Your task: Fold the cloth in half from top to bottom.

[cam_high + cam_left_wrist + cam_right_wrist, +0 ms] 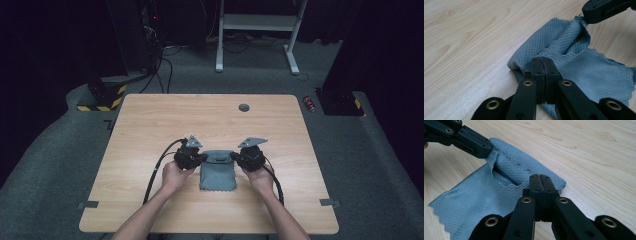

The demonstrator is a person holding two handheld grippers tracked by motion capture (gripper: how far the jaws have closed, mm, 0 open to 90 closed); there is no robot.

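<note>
The left gripper [541,60] and right gripper [540,178] each clamp a far corner of the grey cloth [218,172]; its length trails back toward the person on the table [150,125].

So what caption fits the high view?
Two hand-held grippers pinch the far corners of a grey cloth on a wooden table.

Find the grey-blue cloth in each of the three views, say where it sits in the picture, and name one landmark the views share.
High view: the grey-blue cloth lies low of centre, between the left gripper and right gripper.
Left gripper view: right of centre, far edge folded up above the shut jaws.
Right gripper view: left of centre, beyond the shut jaws.
Shared landmark: the wooden table.
</note>
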